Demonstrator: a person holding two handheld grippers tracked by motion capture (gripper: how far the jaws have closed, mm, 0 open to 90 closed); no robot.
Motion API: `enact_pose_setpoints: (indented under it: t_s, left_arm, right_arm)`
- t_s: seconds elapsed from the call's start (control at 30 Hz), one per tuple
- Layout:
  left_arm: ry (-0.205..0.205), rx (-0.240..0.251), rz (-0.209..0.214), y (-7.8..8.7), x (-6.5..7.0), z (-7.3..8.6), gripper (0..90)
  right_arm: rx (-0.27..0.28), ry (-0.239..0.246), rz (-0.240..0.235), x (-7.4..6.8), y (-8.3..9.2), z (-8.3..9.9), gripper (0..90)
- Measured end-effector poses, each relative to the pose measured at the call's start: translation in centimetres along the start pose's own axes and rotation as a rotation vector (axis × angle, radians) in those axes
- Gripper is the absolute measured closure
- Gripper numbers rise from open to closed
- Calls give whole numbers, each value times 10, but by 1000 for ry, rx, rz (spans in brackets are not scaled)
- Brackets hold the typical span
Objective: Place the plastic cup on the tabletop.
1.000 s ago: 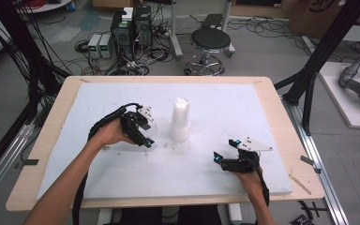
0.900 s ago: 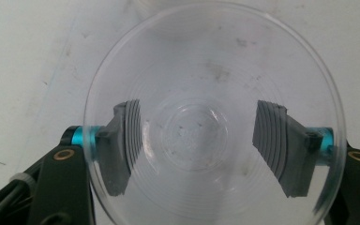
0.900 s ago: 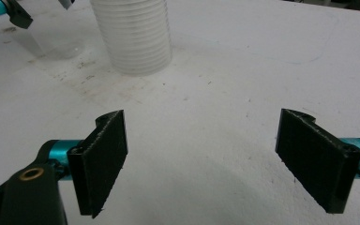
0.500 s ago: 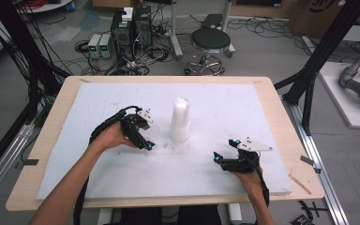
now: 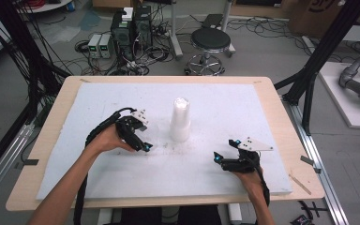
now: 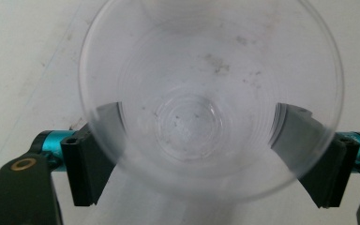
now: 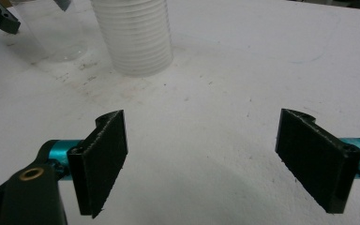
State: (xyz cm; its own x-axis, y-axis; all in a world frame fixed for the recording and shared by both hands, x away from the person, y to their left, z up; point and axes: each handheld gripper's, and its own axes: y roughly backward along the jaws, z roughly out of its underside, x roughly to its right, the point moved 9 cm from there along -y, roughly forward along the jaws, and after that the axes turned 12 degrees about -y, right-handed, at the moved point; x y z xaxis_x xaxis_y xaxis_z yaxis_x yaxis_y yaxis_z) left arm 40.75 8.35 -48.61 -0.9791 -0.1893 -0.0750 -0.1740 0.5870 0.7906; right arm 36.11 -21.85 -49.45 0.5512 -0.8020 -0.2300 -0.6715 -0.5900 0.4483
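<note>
A stack of white ribbed cups [image 5: 180, 119] stands upright mid-board, also near the top of the right gripper view [image 7: 136, 37]. A single clear plastic cup [image 6: 190, 122] stands on the board between the jaws of my left gripper [image 6: 199, 112], mouth toward the camera. Those jaws have just been opening; the pads stand off the cup's lower wall. In the high view the left gripper [image 5: 143, 143] is left of the stack. My right gripper [image 5: 220, 159] rests near the front right, open [image 7: 204, 117], with nothing between its pads. The clear cup [image 7: 51, 33] stands left of the stack.
The white foam board [image 5: 262, 117] covers most of the wooden table [image 5: 290, 122]. Small specks and smudges mark the board near the stack. Beyond the far edge are a stool [image 5: 211, 42] and electronics with cables [image 5: 131, 28] on the floor.
The left hand has drifted slightly toward the near edge, away from the stack. The right gripper has stayed in place.
</note>
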Motion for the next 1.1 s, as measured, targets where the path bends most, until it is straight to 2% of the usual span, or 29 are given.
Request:
enact_pose_setpoints:
  t_s: [0.07,0.17,0.27,0.3,0.33,0.37,0.47,0.5,0.7,0.77,0.8,0.83,0.87,0.9,0.93,0.97,1.07,1.1]
  left_arm:
    - [5,8,-8,2,1,2,173]
    - [20,55,-25,11,6,10,173]
    - [37,75,-39,17,10,15,173]
    - [46,114,-54,24,13,19,173]
    - [46,114,-54,24,13,19,173]
    - [66,160,-66,29,17,22,173]
    - [76,178,-77,33,20,27,173]
    - [86,193,-80,36,25,35,173]
    - [109,230,-105,43,34,51,173]
    - [134,291,-109,49,41,57,174]
    - [134,291,-109,49,41,57,174]
    - [156,326,-119,53,43,61,174]
    - [156,326,-119,53,43,61,174]
    - [163,351,-135,57,45,65,174]
    - [163,351,-135,57,45,65,174]
    - [175,385,-152,60,47,68,174]
    - [182,401,-173,60,49,70,174]
    - [189,402,-203,59,50,73,174]
  right_arm:
    - [0,-1,0,0,0,0,171]
    - [-6,-4,1,-1,0,1,171]
    - [-4,-9,2,0,0,1,171]
    - [-1,-13,1,1,0,0,171]
    - [-1,-13,1,1,0,0,171]
    - [2,-13,1,1,1,0,171]
    - [3,-17,6,2,0,0,171]
    - [4,-13,3,1,1,0,171]
    - [1,-27,5,2,0,0,171]
    - [-2,-22,6,2,0,0,171]
    - [-2,-22,6,2,0,0,171]
    - [-2,-21,1,2,0,0,171]
    - [-2,-21,1,2,0,0,171]
    - [-1,-23,-7,2,0,0,171]
    - [1,-23,-6,2,0,0,171]
    - [1,-22,-7,2,1,0,171]
    - [2,-19,-8,2,0,0,171]
    - [2,-19,-7,2,0,0,171]
